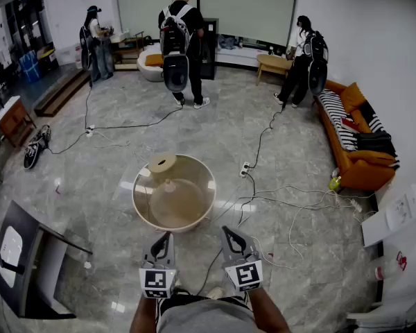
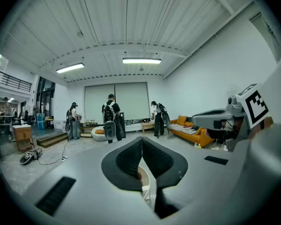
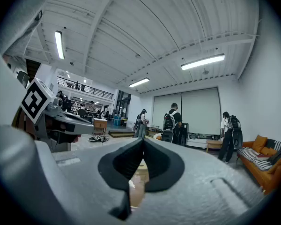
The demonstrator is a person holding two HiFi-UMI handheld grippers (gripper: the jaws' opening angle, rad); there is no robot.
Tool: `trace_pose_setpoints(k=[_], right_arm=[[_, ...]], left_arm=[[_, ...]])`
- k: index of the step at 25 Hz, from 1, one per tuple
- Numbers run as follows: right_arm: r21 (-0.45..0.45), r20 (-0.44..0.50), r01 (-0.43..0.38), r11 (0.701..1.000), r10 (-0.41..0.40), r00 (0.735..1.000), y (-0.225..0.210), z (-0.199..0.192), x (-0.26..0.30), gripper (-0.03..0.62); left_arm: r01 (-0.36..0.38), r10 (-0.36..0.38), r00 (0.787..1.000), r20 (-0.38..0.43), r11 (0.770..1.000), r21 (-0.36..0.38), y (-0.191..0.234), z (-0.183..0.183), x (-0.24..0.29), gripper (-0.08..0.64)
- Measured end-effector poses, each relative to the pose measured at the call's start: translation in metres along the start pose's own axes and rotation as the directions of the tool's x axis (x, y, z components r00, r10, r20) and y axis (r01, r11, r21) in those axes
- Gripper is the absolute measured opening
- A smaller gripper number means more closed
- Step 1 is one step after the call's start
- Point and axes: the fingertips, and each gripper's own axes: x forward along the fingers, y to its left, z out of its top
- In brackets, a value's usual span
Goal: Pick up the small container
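A wide beige tub [image 1: 140, 207] stands on the marble floor ahead of me. At its far rim sits the small round beige container [image 1: 161, 164] with a lid on it. A larger pale dome-like vessel [image 1: 175, 201] lies inside the tub. My left gripper [image 1: 168, 236] and right gripper [image 1: 225, 231] are held side by side just short of the tub's near rim, apart from it. Both are shut with nothing in them: the jaws meet tip to tip in the left gripper view [image 2: 142, 139] and in the right gripper view [image 3: 143, 140].
Cables [image 1: 291, 196] and a power strip [image 1: 245, 169] trail over the floor right of the tub. An orange sofa [image 1: 354, 165] lines the right wall. A dark chair [image 1: 28, 262] stands at near left, a white table [image 1: 402, 255] at near right. Three people [image 1: 184, 44] stand far back.
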Motion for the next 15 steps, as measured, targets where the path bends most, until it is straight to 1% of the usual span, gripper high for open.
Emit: trace_pose_setpoints(k=[7,15], right_arm=[[0.009,-0.007,-0.002,1.0,0.002,1.0,-0.002,0.001,-0.014,0.0],[0.025,-0.008,-0.011,1.0,0.011,1.0,-0.011,-0.008,-0.024,0.0]], left_arm=[[-0.002,0.002,1.0,0.002,1.0,-0.002,-0.012,0.004,-0.004,0.018],[-0.007,0.007,1.0,-0.006,1.0,-0.007,-0.027,0.001,-0.001,0.018]])
